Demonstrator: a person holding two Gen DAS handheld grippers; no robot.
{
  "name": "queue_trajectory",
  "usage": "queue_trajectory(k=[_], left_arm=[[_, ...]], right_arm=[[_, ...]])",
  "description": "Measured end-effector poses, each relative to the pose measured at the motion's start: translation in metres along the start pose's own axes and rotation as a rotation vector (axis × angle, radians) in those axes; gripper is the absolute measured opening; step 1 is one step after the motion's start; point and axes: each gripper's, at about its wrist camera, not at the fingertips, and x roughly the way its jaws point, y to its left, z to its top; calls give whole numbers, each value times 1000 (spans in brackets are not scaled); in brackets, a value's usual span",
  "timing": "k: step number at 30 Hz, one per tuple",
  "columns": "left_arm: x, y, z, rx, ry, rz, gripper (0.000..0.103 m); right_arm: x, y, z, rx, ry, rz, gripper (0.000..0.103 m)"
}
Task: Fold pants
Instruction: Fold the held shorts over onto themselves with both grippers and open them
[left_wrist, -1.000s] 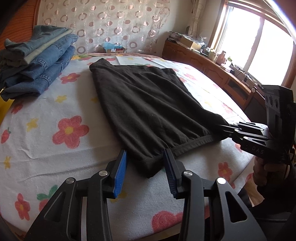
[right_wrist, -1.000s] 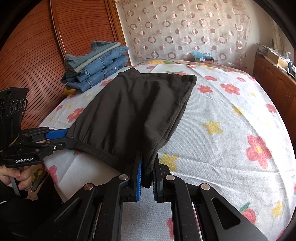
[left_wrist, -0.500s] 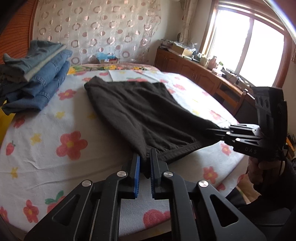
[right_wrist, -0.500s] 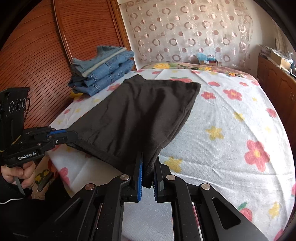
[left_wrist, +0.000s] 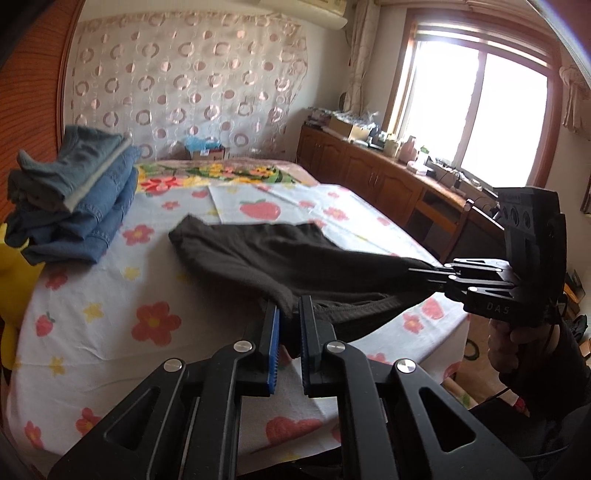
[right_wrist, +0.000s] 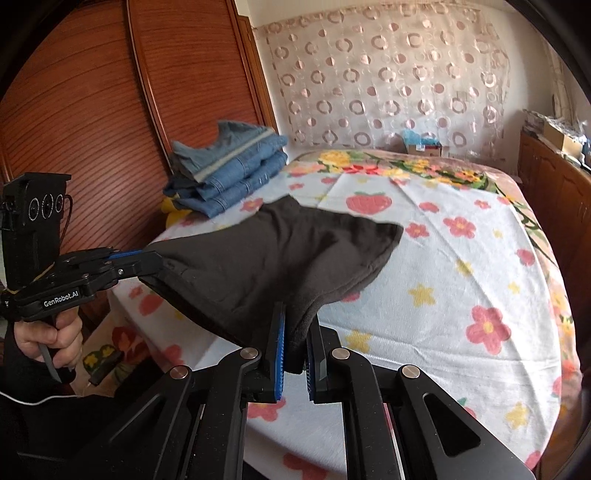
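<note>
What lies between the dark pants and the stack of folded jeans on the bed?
Only bare flowered bedsheet separates the dark pants from the stack of folded jeans; the left wrist view shows the gap most plainly.

Folded jeans stack (left_wrist: 70, 199) on floral bedsheet (left_wrist: 110, 295); wooden cabinets (left_wrist: 369, 177) under window (left_wrist: 476, 110).

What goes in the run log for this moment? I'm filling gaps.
left gripper: shut on black pants | right gripper: shut on black pants | near edge lifted off bed

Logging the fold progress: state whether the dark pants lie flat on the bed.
Not flat: both grippers hold the near edge of the dark pants off the bed; the far end rests there.
</note>
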Motion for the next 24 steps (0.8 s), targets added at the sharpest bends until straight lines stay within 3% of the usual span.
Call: queue_trajectory(k=[9, 15, 24], left_arm=[[-2, 3, 2, -3, -12, 11, 10], [19, 15, 7, -34, 11, 37, 10], [52, 32, 43, -18, 6, 85, 10]], right_arm=[[-5, -2, -3, 3, -29, 13, 9], [24, -13, 9, 34, -21, -1, 9], [65, -31, 39, 98, -28, -29, 9]])
